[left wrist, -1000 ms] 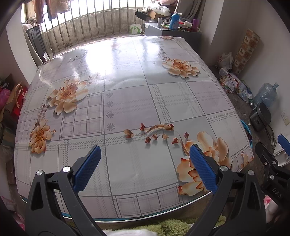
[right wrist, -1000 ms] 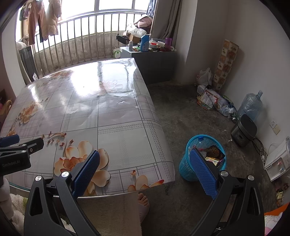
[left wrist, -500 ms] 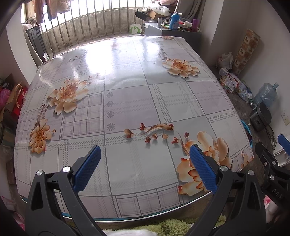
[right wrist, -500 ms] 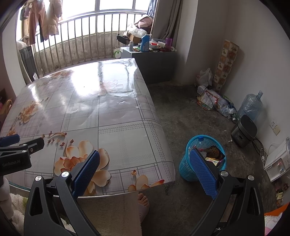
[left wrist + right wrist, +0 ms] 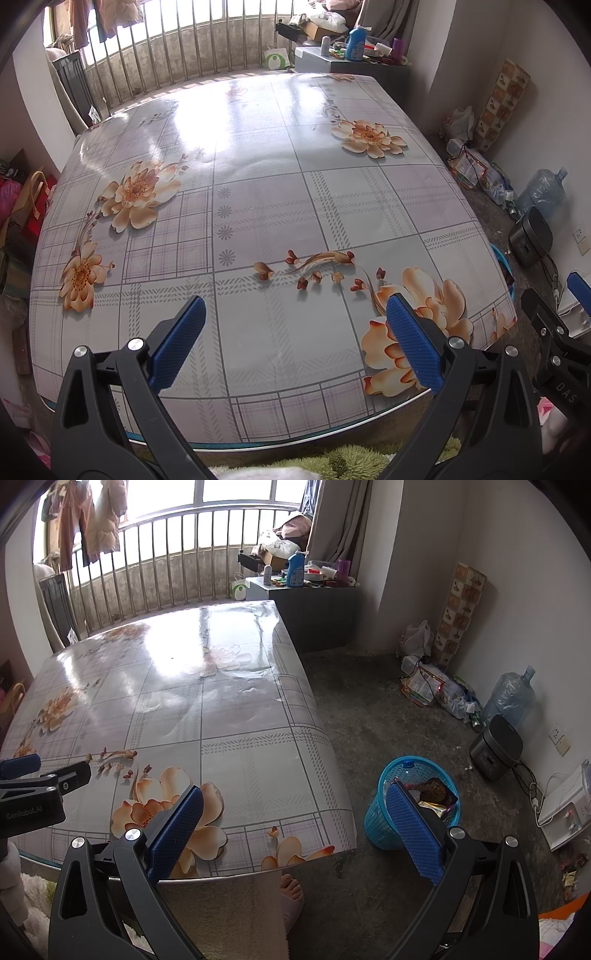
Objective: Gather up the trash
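Currently one blue trash basket [image 5: 412, 806] is seen on the floor, just off the near right corner of the table [image 5: 236, 716]; wrappers and a bottle are seen inside it, count not resolvable. From the left wrist view only a sliver of the basket's rim [image 5: 503, 263] is seen past the table's right edge.

Two grippers are counted. Left gripper [image 5: 295, 341] is held over the table's near edge, jaws spread wide, nothing between them. Right gripper [image 5: 293, 834] is held at the table's near right corner, jaws likewise spread and empty, one fingertip [image 5: 413, 832] overlapping the basket in view.

No loose items are seen on the table's surface. Open floor is seen between the table's right edge and the basket; a rice cooker [image 5: 496, 746] and a water jug [image 5: 511, 698] are set by the wall, beyond the basket.

Versus 1.0 s ago: no shift is seen in either view; both grippers are unchanged.
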Tool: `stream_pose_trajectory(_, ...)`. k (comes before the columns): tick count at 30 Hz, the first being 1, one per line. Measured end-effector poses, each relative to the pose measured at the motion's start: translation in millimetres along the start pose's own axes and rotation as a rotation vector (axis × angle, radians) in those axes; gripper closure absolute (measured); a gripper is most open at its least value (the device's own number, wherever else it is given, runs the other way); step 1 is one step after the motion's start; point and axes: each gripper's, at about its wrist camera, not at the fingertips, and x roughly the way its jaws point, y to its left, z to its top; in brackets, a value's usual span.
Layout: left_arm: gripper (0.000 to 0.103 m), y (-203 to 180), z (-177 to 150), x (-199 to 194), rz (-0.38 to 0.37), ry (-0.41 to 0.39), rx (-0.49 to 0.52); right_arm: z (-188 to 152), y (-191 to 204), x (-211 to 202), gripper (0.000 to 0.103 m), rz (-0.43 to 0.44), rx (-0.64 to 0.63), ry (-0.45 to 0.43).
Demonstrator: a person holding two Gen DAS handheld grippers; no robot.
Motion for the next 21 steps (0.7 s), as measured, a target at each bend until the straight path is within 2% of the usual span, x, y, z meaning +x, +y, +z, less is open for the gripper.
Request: stream_pose_trajectory(21, 0.009, 2.7, -0.8, -3.2, 0.004, 0.003, -0.014, 6.0, -1.0, -7.2, 0.007, -0.004, 0.006, -0.01)
